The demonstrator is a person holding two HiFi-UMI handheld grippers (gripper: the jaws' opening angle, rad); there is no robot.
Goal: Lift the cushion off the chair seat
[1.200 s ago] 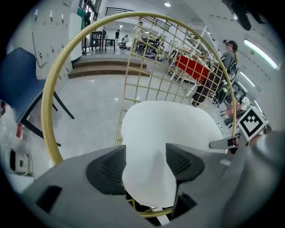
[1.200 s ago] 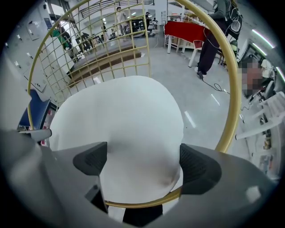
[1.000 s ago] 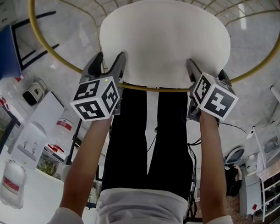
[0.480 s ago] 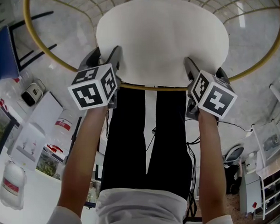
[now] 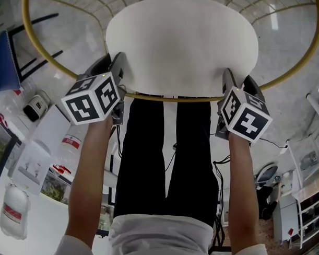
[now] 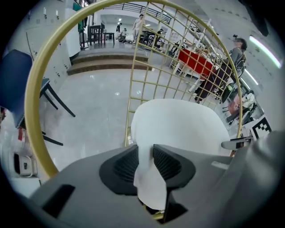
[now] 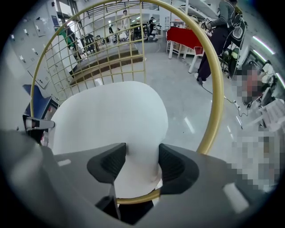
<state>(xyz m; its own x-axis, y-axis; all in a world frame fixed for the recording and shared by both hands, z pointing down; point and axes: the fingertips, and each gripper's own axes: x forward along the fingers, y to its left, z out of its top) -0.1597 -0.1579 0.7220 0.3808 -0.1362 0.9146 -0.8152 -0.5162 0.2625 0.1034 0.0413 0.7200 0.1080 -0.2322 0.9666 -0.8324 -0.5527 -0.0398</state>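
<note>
Head view: your left tool (image 5: 112,66) and right tool (image 5: 237,83) have just closed, each pinching the cushion (image 5: 181,42) edge so you can lift it.

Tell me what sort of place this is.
Probably a large open workspace or lab hall, not a home: a wide polished grey floor with steps, a red-covered table with people standing nearby, and a water dispenser beside spare bottles.

no text or label is legible.
</note>
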